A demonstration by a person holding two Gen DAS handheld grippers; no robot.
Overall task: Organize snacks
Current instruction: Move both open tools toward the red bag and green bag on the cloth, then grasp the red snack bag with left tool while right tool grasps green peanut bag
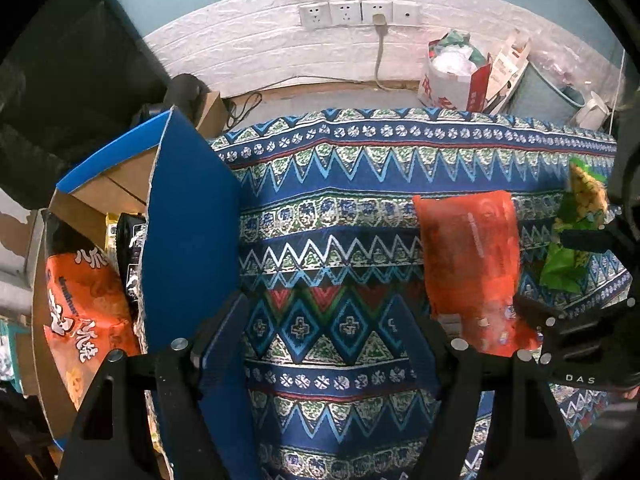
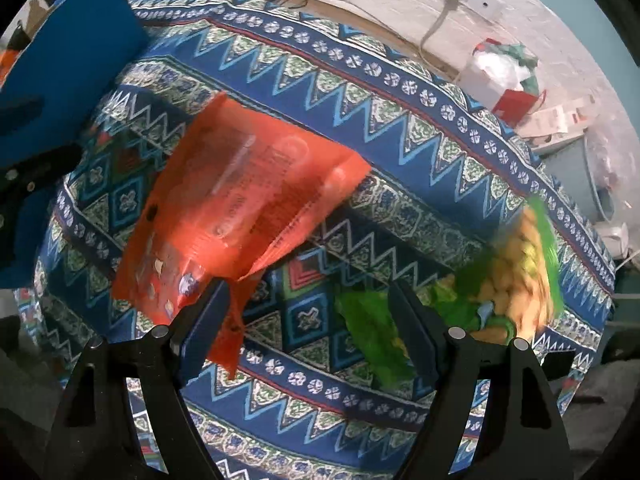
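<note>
Partly done: box w/ orange bag etc packed, orange packet & green packet left on cloth; left gripper & right gripper both wide open, empty.

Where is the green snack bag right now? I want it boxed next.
The green snack bag lies on the patterned tablecloth near its right edge, right of the orange packet; in the right wrist view it sits just beyond the right tongs.
</note>
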